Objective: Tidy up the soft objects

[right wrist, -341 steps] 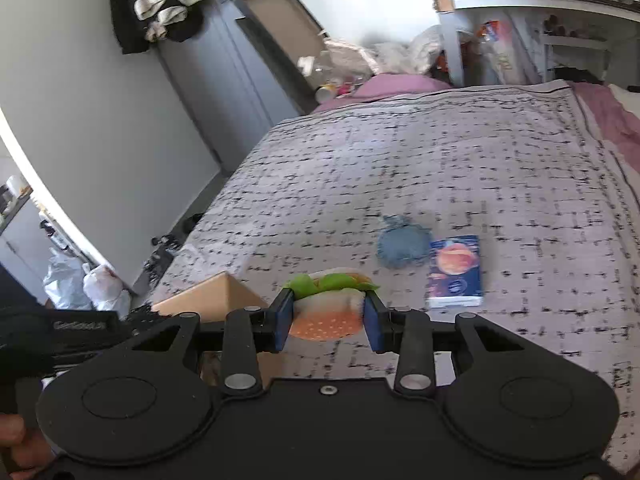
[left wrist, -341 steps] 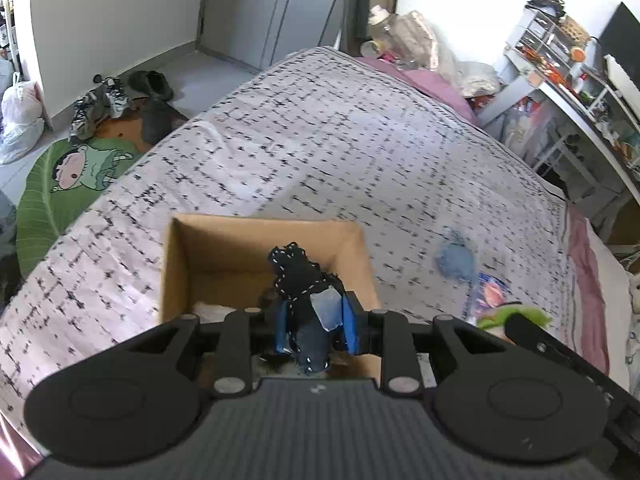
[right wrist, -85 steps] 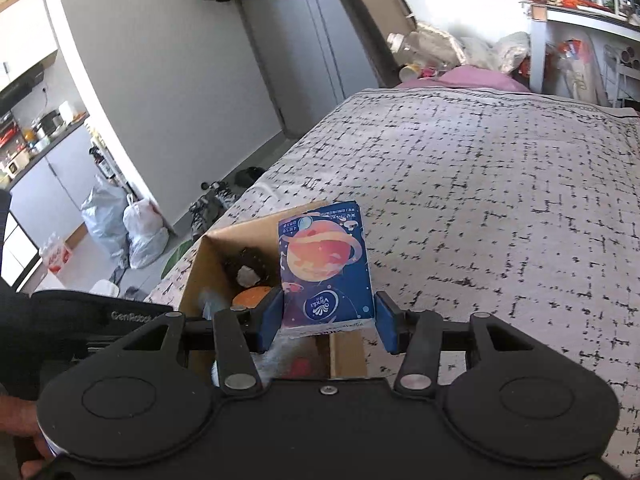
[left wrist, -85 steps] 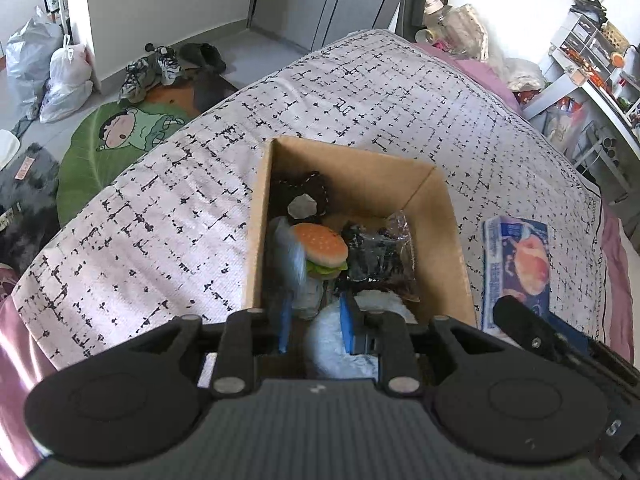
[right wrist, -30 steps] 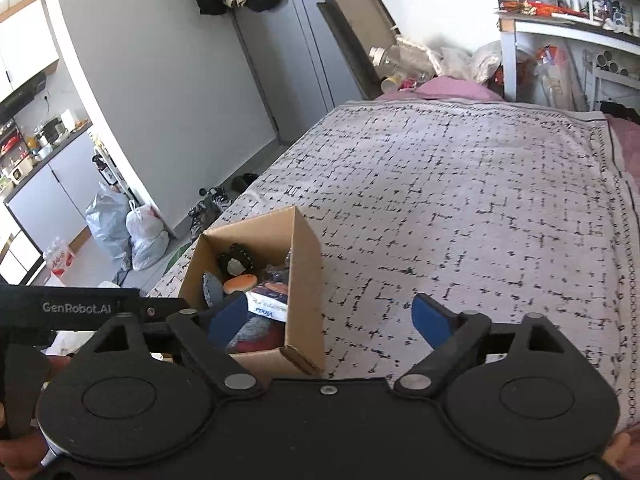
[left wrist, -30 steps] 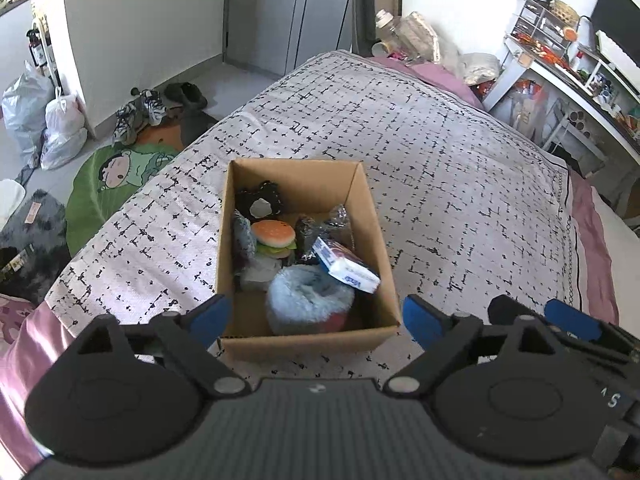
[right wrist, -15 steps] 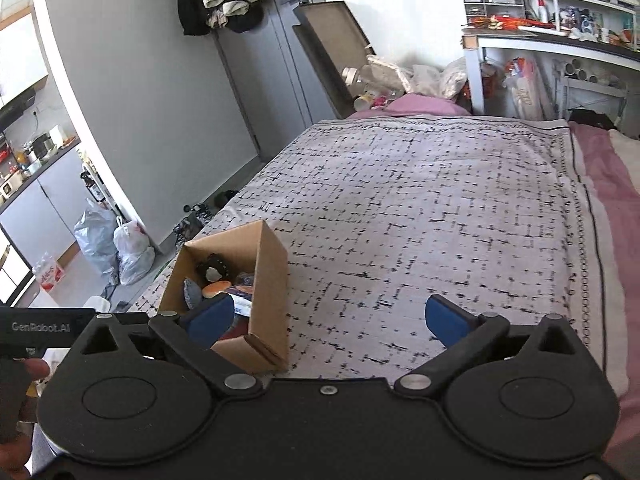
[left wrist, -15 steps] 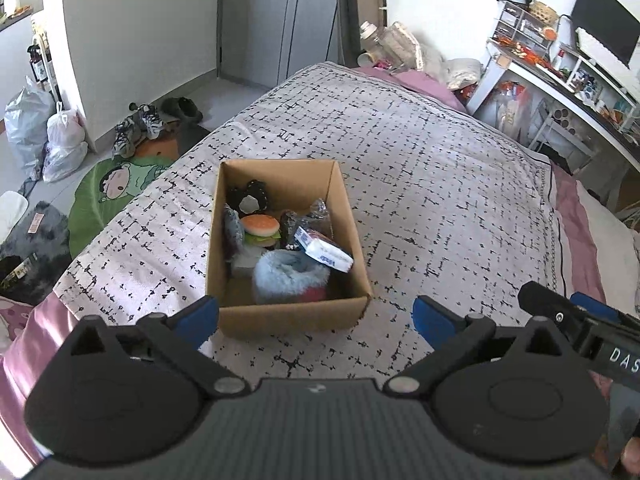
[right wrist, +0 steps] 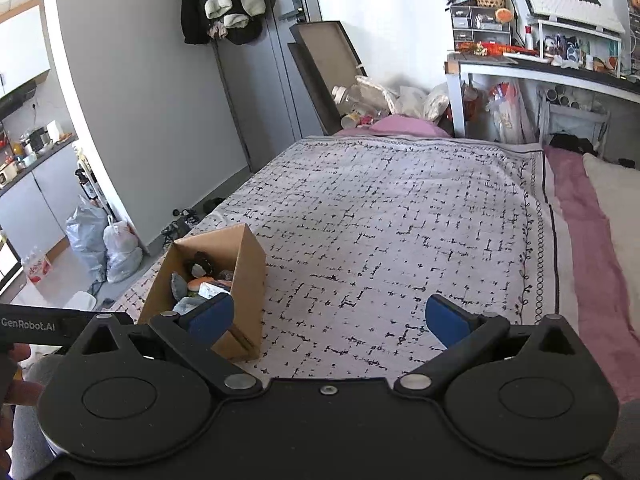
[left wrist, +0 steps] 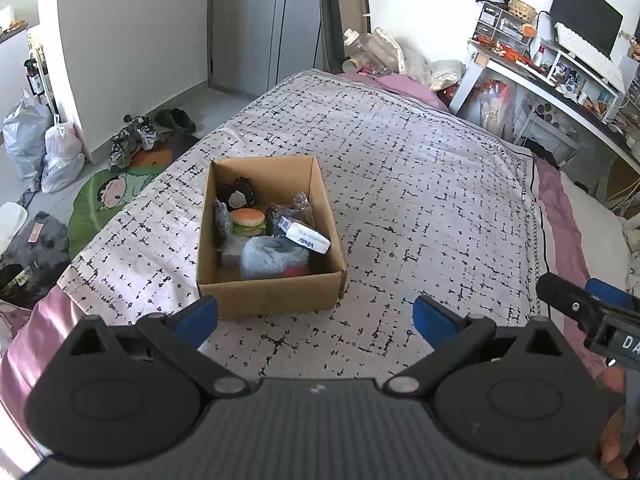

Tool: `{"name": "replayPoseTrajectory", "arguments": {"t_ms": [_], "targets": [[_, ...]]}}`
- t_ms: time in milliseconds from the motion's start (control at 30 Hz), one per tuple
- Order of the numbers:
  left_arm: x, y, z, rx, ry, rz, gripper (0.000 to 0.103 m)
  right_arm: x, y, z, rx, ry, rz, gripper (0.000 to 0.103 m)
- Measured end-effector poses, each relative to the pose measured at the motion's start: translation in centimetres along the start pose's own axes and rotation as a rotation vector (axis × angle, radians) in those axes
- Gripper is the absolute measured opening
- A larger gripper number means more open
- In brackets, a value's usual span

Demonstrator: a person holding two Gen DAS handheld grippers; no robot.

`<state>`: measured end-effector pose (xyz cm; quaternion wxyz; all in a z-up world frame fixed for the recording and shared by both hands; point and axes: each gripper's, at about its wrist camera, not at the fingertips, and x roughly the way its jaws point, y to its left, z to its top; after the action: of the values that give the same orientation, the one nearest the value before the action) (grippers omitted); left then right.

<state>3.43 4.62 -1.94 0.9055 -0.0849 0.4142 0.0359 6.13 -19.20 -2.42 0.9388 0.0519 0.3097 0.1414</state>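
Note:
A cardboard box stands on the patterned bedspread. Inside lie a grey fluffy toy, a burger toy, a black plush, a dark wrapped item and a white-and-blue tissue pack. My left gripper is wide open and empty, held back from the box's near wall. My right gripper is wide open and empty, to the right of the box. It shows at the right edge of the left wrist view.
Shoes, plastic bags and a green cartoon mat lie on the floor left of the bed. A cluttered desk stands at the right. Pink sheet and pillow run along the bed's right side.
Both grippers have pulled further back and up from the box, staying wide open. The box looks smaller and farther away in both views.

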Motion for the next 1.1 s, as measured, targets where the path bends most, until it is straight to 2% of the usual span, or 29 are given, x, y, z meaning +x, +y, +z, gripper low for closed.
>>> {"name": "replayPoseTrajectory", "arguments": {"t_ms": [233,700,1100], "targets": [[-1.4,-0.7,-0.7,0.003,-0.021,0.012,0.102,-1.4,-1.5,-0.4,0.012,-0.002,0.005,0.103],[-3.0,-1.2,-1.8,0.01,-0.051,0.04,0.102,-2.8,-1.8,-1.1,0.01,0.008,0.056,0.103],[-3.6,-1.0,-2.2,0.01,-0.063,0.033,0.103,-3.3,-1.3,-1.1,-0.012,0.008,0.041,0.103]]}}
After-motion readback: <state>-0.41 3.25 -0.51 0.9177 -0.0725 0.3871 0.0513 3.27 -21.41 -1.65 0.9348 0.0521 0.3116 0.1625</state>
